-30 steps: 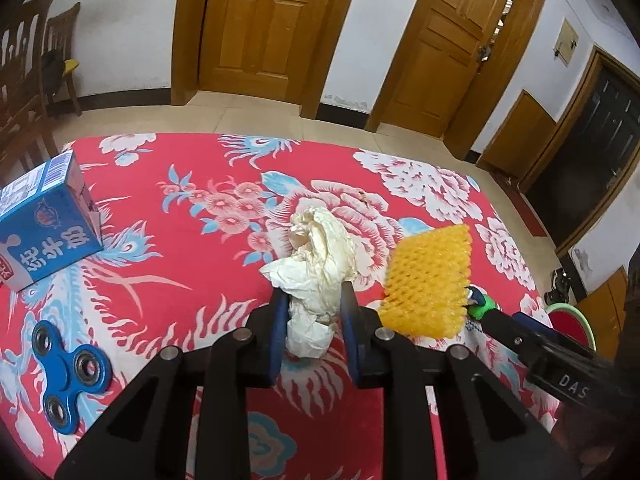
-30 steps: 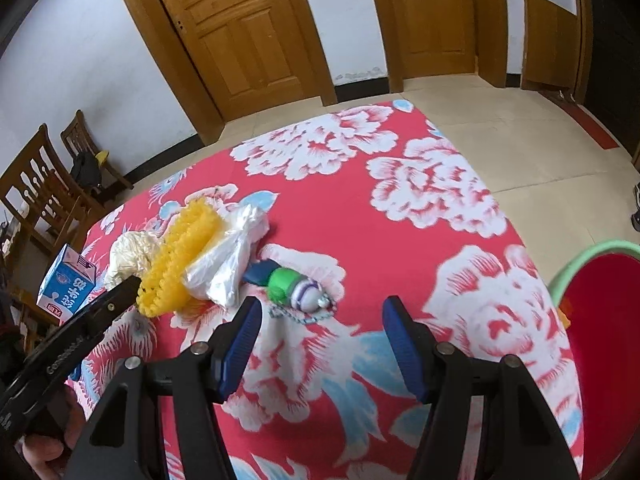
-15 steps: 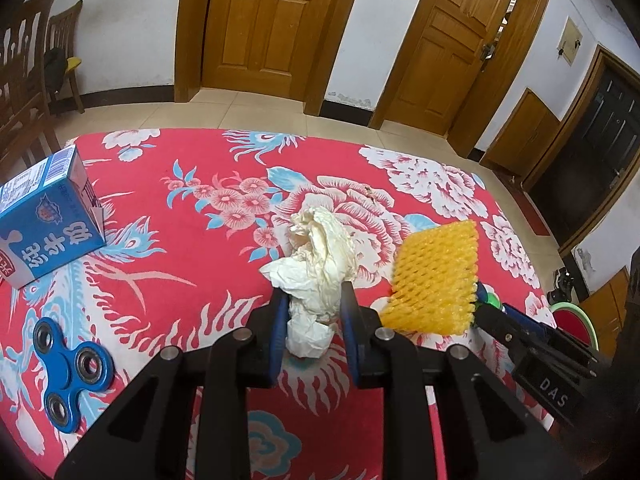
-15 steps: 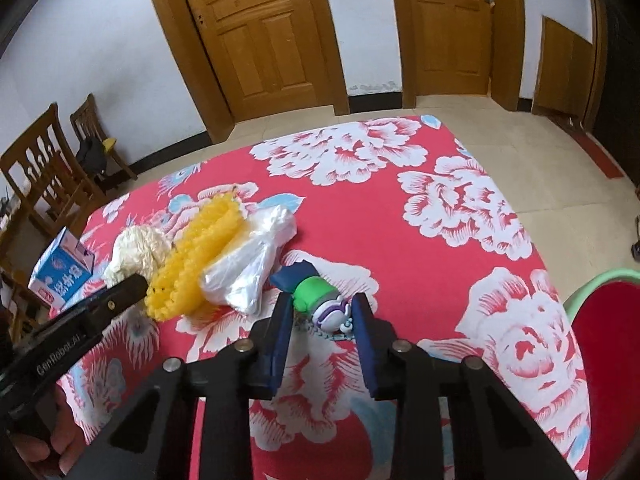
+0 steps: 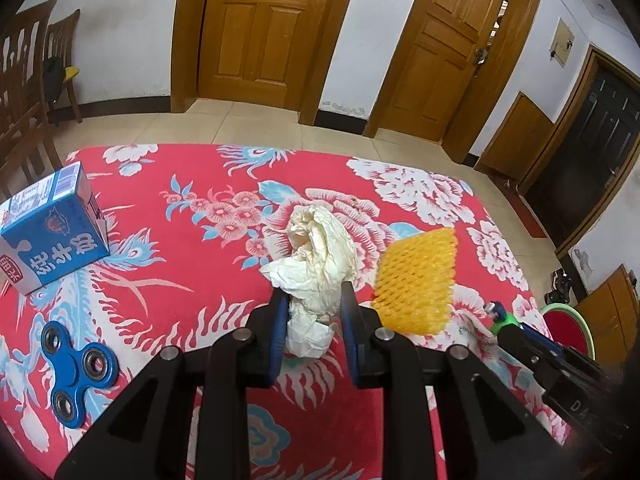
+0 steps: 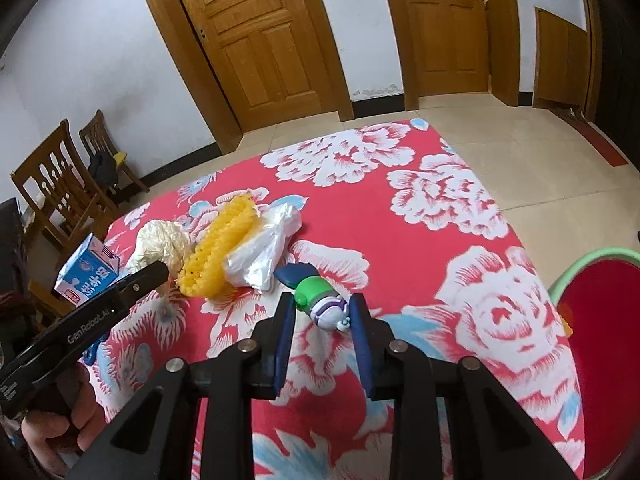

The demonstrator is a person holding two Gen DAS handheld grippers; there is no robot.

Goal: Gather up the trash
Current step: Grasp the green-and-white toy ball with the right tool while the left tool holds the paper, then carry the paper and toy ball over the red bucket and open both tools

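Left gripper (image 5: 314, 312) clenched on crumpled cream paper wad (image 5: 316, 256), frame centre. Right gripper (image 6: 322, 316) closing around glossy green-purple toy (image 6: 324, 304); honeycomb yellow foam net (image 6: 218, 256) at its upper left.

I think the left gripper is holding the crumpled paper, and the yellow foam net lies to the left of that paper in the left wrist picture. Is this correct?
Not quite. In the left wrist view the yellow foam net lies to the right of the crumpled paper, not to its left. The left gripper is indeed shut on the paper.
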